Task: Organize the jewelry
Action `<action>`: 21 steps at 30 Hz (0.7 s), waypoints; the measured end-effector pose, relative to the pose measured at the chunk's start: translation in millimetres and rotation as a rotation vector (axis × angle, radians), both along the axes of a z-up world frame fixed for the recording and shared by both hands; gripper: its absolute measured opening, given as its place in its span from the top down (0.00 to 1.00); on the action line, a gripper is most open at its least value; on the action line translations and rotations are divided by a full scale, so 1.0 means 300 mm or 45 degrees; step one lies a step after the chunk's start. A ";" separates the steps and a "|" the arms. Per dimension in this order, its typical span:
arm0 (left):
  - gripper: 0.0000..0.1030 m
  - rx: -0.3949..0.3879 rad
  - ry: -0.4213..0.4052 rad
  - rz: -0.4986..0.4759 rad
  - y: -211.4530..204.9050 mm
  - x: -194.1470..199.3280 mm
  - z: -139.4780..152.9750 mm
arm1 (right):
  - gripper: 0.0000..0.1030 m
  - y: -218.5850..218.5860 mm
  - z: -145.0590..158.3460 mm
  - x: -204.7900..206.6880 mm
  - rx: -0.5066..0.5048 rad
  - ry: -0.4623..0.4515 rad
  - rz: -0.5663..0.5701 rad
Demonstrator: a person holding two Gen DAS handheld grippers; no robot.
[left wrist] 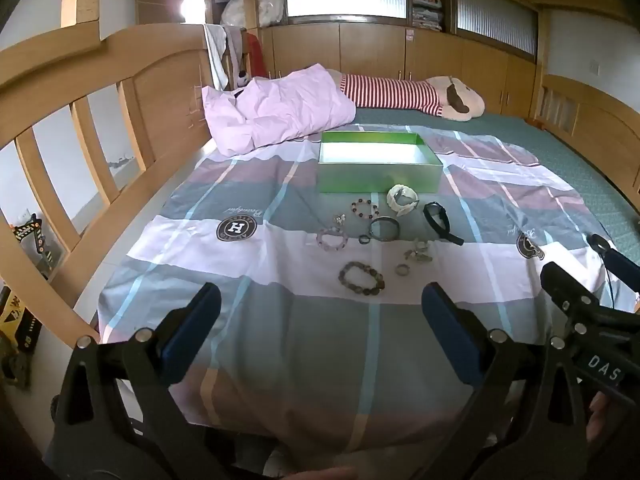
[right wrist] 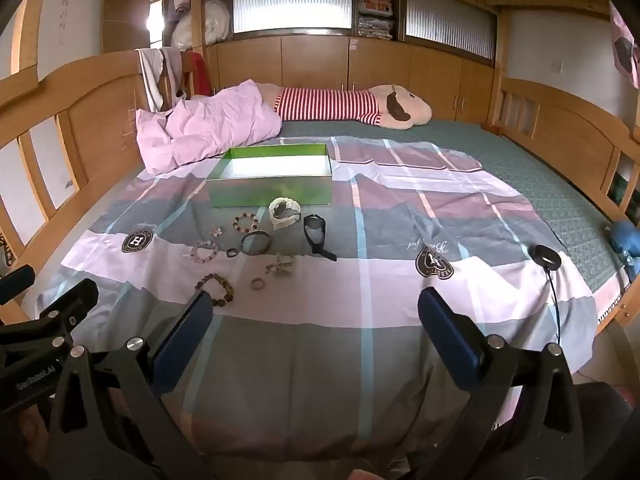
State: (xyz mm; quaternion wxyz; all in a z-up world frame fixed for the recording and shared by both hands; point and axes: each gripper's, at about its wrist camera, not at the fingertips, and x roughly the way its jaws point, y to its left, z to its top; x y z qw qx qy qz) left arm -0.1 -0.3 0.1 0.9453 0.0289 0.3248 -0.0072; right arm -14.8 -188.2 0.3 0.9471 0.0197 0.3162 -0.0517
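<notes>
On checked bedsheet (left wrist: pixel 200 216): left gripper (left wrist: pixel 320 308) at 6 o'clock, jaws wide and empty; brown bead bracelet (left wrist: pixel 362 279), pink bracelet (left wrist: pixel 331 238), dark bangle (left wrist: pixel 385 228), white watch (left wrist: pixel 402 199), black watch (left wrist: pixel 440 222) clustered centre; green box (left wrist: pixel 380 178) at 12 o'clock; right gripper (right wrist: pixel 316 310) likewise wide, empty.

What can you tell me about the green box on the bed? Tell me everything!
The shallow rectangular green box looks like shiny cardboard, green on its walls and pale white inside. It has no lid and looks empty. It sits flat on the checked bedsheet, in front of the pink quilt. A white wristwatch lies just before its front wall; whether they touch is unclear.
</notes>
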 end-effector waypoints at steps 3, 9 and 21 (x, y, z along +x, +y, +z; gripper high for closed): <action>0.04 -0.002 0.006 0.001 0.000 0.003 -0.003 | 0.02 -0.001 0.000 -0.001 0.003 -0.003 0.002; 0.04 -0.003 0.000 -0.001 -0.002 0.001 -0.005 | 0.02 -0.002 0.000 -0.002 -0.001 -0.001 0.003; 0.04 -0.003 0.004 0.004 0.000 0.003 -0.004 | 0.02 -0.009 -0.001 -0.003 0.002 0.000 0.000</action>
